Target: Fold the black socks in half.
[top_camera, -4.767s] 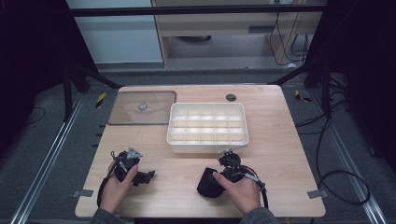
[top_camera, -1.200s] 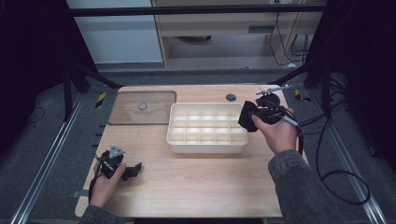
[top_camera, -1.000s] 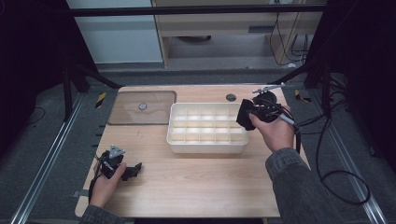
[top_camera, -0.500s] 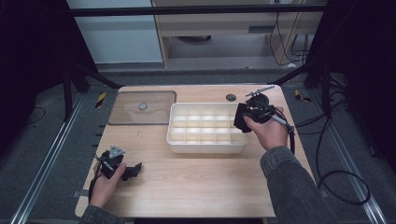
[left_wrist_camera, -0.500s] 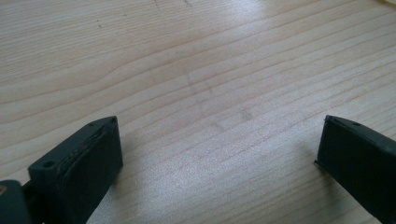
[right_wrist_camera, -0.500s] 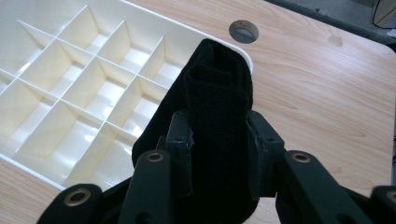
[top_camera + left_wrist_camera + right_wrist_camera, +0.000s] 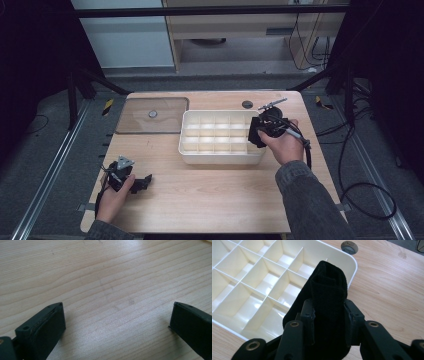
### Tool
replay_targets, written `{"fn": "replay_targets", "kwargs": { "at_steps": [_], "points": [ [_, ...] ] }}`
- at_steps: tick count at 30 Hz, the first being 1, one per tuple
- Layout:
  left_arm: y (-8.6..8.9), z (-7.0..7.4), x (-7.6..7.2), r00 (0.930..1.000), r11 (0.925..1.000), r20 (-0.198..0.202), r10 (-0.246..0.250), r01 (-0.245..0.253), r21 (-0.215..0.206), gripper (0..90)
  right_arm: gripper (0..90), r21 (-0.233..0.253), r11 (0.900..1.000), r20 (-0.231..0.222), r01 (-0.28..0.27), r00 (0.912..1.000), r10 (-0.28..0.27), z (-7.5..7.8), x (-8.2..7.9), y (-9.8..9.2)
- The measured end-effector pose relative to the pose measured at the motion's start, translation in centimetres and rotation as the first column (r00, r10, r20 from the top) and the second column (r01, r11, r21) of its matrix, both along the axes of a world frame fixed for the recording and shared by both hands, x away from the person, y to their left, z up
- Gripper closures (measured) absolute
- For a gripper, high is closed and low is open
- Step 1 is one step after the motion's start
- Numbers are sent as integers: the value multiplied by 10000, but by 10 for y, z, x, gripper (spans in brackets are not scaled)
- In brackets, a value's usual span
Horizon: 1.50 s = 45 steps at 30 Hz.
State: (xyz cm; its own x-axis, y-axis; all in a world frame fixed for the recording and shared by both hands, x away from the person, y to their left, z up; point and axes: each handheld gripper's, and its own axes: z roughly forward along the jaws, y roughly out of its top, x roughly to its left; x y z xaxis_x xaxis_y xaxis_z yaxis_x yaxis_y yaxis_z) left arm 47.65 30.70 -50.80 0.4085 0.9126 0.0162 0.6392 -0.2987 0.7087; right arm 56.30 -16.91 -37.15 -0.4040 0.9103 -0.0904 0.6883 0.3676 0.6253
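A white compartment tray (image 7: 189, 150) sits mid-table, its cells bare (image 7: 249, 280). My right gripper (image 7: 256, 134) hangs over the tray's right end, shut on a folded black cloth item (image 7: 327, 297) that looks like a sock or strap. The cloth (image 7: 254, 136) sticks out past the fingertips above the rightmost cells. My left gripper (image 7: 145, 182) rests low near the table's front left corner. In the left gripper view its jaws stand wide apart with bare wood between them, so the left gripper (image 7: 117, 322) is open.
A clear flat lid (image 7: 152, 115) with a small knob lies at the back left. A round dark grommet (image 7: 247, 104) sits behind the tray, also seen as a disc (image 7: 349, 247). The wooden table (image 7: 210, 200) has room in front of the tray.
My right gripper carried the black cloth from the table's front up to the tray's right end, drifting left over its cells. The left gripper shifted slightly left and stays put.
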Motion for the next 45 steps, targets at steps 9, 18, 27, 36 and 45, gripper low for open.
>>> {"fn": "replay_targets", "kwargs": {
  "at_steps": [9, 18, 27, 36, 45],
  "points": [
    [0, 0, 0, 10000, 9999, -25, -88, 88, 55, 0, 660, 123, 9999, -176, -65, 9998, 67, -12, -4, -2],
    [-1, 0, 0, 10000, 9999, -14, -91, 91, 51, 0, 660, 188, 9996, -132, -196, 9997, 199, -15, -6, -1],
    [0, 0, 1, 9999, 9999, -1, -122, 122, 44, 0, 660, 33, 9993, -216, -370, 9991, 370, -17, -10, 1],
    [-1, 0, 1, 9999, 9999, 1, -111, 111, 41, 0, 660, -83, 9992, -269, -384, 9989, 381, -21, -10, 1],
    [-3, 0, 2, 9998, 9998, 2, -205, 205, 88, 0, 658, -706, 9970, -337, -318, 9990, 295, -27, -6, 10]
  ]
}}
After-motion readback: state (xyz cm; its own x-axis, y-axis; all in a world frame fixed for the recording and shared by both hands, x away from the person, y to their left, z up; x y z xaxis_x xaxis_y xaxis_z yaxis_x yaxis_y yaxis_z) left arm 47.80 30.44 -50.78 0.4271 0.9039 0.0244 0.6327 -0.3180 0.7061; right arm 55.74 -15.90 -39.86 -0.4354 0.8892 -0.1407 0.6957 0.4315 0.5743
